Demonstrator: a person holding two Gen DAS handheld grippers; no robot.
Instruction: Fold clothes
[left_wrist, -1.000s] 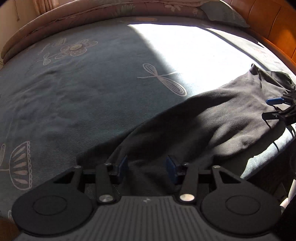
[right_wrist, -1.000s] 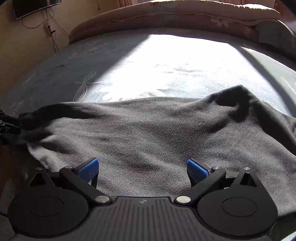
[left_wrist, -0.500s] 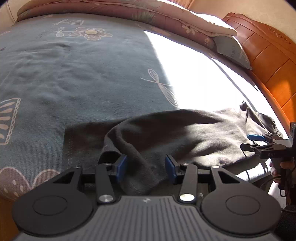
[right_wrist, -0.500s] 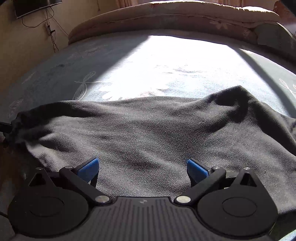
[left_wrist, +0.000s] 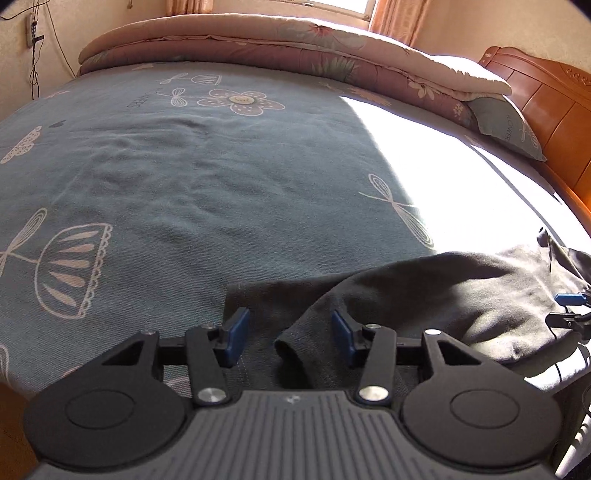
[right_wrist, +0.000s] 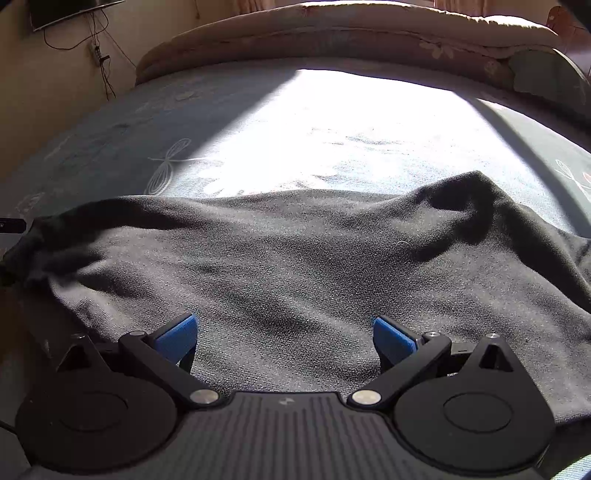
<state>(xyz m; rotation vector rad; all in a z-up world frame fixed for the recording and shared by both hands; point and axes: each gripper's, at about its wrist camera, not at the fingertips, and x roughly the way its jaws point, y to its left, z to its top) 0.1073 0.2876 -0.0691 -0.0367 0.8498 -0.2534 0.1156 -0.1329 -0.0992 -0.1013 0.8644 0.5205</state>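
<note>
A black garment (right_wrist: 295, 266) lies spread across the near side of the blue patterned bed (left_wrist: 184, 192). My right gripper (right_wrist: 284, 339) hovers wide open just above its near edge, with nothing between the blue pads. My left gripper (left_wrist: 290, 332) is at the garment's left end (left_wrist: 424, 295), partly open. A raised fold of the black cloth sits between its fingers, close to the right pad, and a gap shows beside the left pad. In the left wrist view the right gripper's fingertips (left_wrist: 569, 306) show at the far right edge. The garment's far right side runs out of view.
A folded pinkish quilt (left_wrist: 295, 48) lies along the far side of the bed. A pillow (left_wrist: 506, 129) rests against the orange wooden headboard (left_wrist: 554, 110). Strong sunlight falls across the sheet (right_wrist: 351, 122) beyond the garment. Cables hang on the wall (right_wrist: 99, 55).
My left gripper has swung left and tilted up, so more of the bed shows, and the garment's left end now lies in a raised fold. The right gripper has stayed put.
</note>
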